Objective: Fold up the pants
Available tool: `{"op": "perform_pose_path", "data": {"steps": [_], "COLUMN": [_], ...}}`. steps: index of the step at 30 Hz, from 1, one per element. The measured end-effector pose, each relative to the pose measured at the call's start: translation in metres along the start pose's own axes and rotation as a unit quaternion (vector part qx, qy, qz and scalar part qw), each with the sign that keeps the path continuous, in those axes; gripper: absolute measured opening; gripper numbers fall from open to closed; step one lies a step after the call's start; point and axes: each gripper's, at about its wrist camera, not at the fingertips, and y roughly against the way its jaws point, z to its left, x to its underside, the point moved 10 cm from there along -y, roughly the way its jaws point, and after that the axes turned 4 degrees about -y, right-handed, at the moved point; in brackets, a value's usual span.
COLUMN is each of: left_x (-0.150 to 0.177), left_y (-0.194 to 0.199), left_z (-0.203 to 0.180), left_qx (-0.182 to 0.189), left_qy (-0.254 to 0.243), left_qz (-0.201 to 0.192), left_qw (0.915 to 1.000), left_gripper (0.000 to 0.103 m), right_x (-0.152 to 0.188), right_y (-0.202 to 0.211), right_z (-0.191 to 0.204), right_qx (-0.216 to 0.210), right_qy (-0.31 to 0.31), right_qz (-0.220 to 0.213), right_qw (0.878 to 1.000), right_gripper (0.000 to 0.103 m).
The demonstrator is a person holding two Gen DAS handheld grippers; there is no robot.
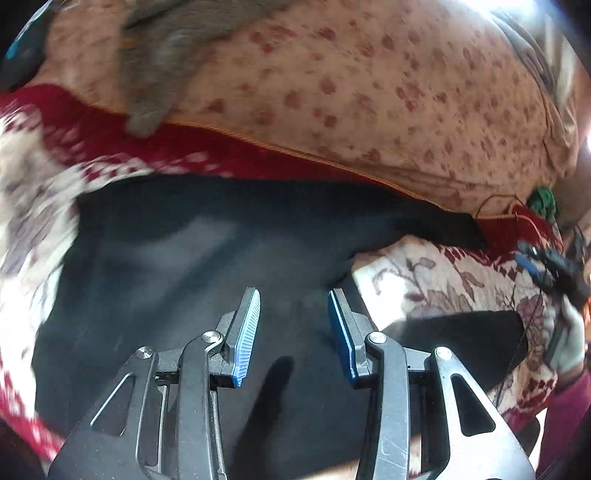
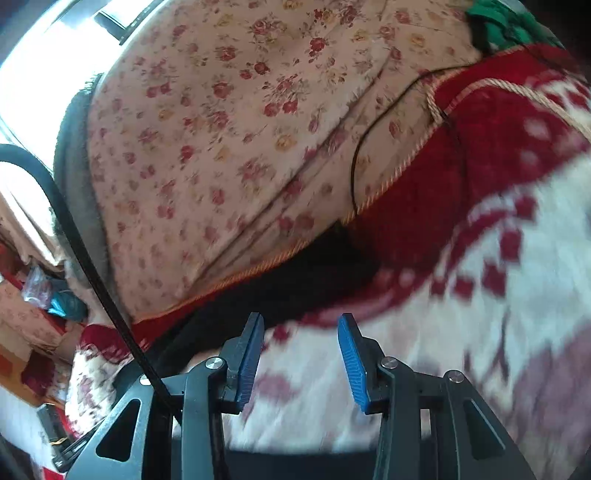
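Black pants (image 1: 207,258) lie spread on a red and white patterned blanket (image 1: 33,206), one leg reaching toward the far right and the other toward the near right. My left gripper (image 1: 293,295) hovers over the pants, jaws open and empty. My right gripper (image 2: 301,321) is open and empty over the blanket (image 2: 480,295). A dark part of the pants (image 2: 314,280) shows just beyond its fingers. The right gripper also appears at the right edge of the left wrist view (image 1: 546,269).
A cream floral sheet (image 1: 369,85) covers the bed beyond the blanket, with a grey cloth (image 1: 162,62) on it at the far left. A green item (image 2: 498,22) and a thin black cable (image 2: 369,140) lie near the blanket's corner. Clutter sits at the left (image 2: 55,299).
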Motion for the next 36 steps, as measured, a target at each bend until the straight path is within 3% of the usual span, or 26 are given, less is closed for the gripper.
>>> {"op": "perform_pose_path", "data": {"steps": [5, 9, 15, 24, 28, 31, 35, 36], "left_x": [-0.033, -0.058, -0.08, -0.092, -0.087, -0.085, -0.084, -0.083], "left_y": [-0.04, -0.07, -0.111, -0.155, -0.164, -0.167, -0.173, -0.174], "left_z": [-0.004, 0.001, -0.009, -0.017, -0.027, -0.032, -0.042, -0.043], "left_qx": [0.027, 0.023, 0.062, 0.074, 0.092, 0.1, 0.076, 0.068], "left_qy": [-0.036, -0.066, -0.118, -0.149, -0.179, -0.193, -0.234, -0.245], "left_qz": [0.026, 0.037, 0.068, 0.107, 0.124, 0.132, 0.121, 0.118], "left_qw": [0.9986, 0.9969, 0.9888, 0.9803, 0.9716, 0.9672, 0.9617, 0.96], "left_gripper": [0.038, 0.038, 0.038, 0.038, 0.04, 0.049, 0.049, 0.049], "right_x": [-0.036, -0.049, -0.06, -0.071, -0.069, -0.067, -0.06, -0.059], "right_y": [-0.054, -0.092, -0.127, -0.146, -0.154, -0.154, -0.156, -0.156], "right_z": [-0.002, -0.004, -0.014, -0.019, -0.019, -0.019, -0.022, -0.02], "right_qx": [0.024, 0.046, 0.062, 0.074, 0.082, 0.083, 0.109, 0.109], "right_qy": [0.028, 0.05, 0.06, 0.08, 0.105, 0.111, 0.15, 0.157], "right_qz": [0.018, 0.036, 0.051, 0.063, 0.069, 0.067, 0.058, 0.056], "right_qw": [0.999, 0.997, 0.995, 0.992, 0.989, 0.988, 0.981, 0.98], "right_gripper": [0.043, 0.043, 0.049, 0.049, 0.049, 0.049, 0.027, 0.015]}}
